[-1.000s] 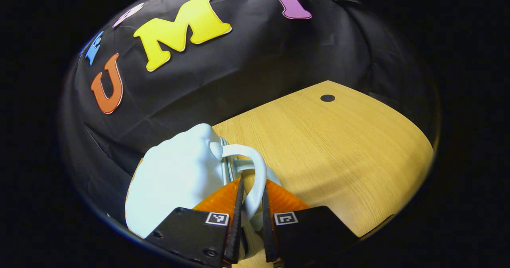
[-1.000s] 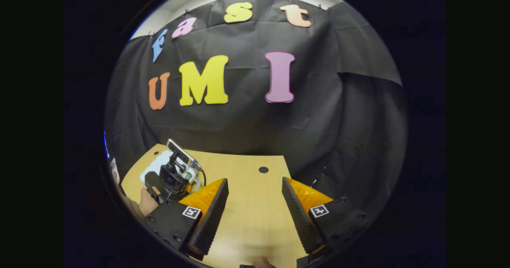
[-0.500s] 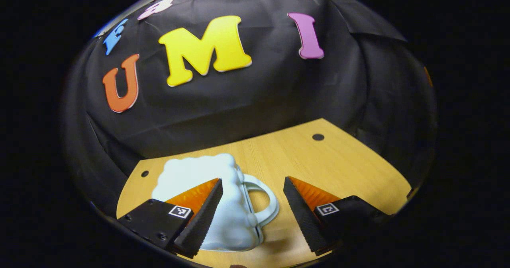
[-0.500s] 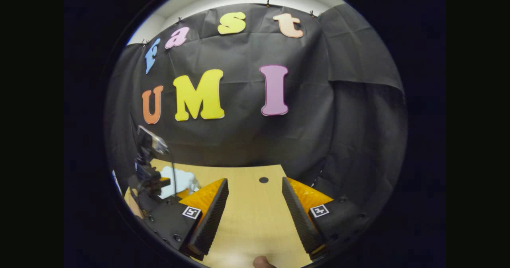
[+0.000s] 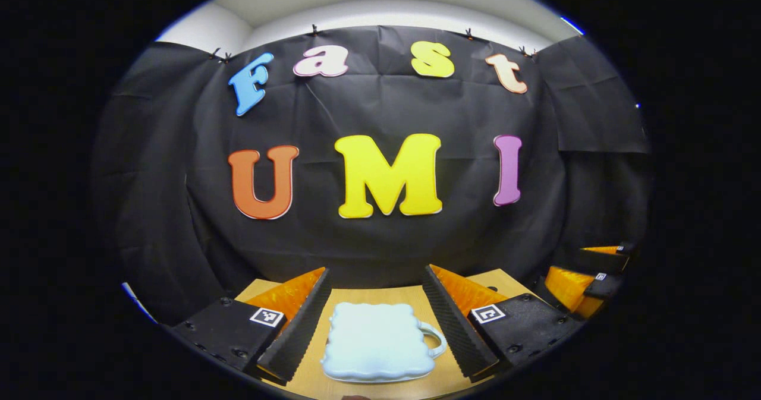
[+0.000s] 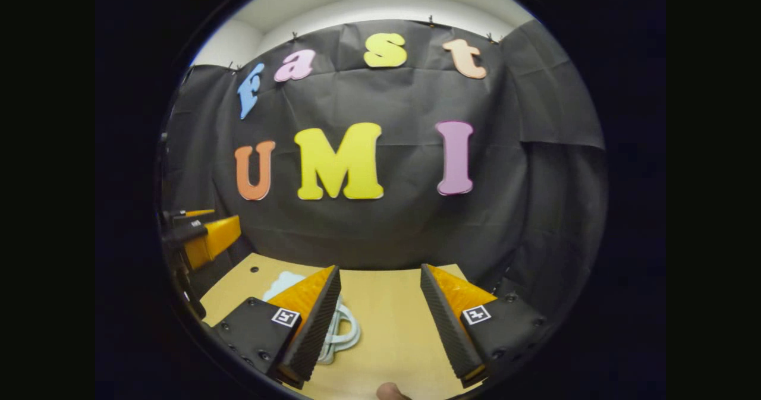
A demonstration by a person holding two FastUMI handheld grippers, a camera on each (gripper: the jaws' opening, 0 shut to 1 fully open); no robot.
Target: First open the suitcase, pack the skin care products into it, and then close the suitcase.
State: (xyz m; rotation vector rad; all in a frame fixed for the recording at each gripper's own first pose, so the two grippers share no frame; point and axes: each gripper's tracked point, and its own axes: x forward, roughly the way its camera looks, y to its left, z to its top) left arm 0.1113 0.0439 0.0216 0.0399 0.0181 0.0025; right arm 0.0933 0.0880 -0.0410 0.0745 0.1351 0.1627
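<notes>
A small pale blue suitcase point(image 5: 374, 340) with a scalloped, cloud-like outline lies flat and closed on the wooden table point(image 5: 498, 279). Its loop handle point(image 5: 435, 339) points right in the left gripper view. My left gripper point(image 5: 376, 272) hovers over it, open, with a finger on each side and touching nothing. My right gripper point(image 6: 379, 267) is open over bare table. In the right gripper view the suitcase point(image 6: 284, 281) is partly hidden behind the left finger, with its handle point(image 6: 348, 331) poking out. No skin care products are in sight.
The black cloth wall closes off the far edge of the table point(image 6: 386, 317). The other gripper point(image 5: 585, 281) shows at the right edge of the left gripper view, and the left one point(image 6: 205, 236) at the left edge of the right gripper view. A fingertip point(image 6: 389, 391) shows at the bottom.
My left gripper let go of the suitcase handle, opened, and drew back and levelled out. The suitcase now lies flat. The right gripper stayed open and shifted little.
</notes>
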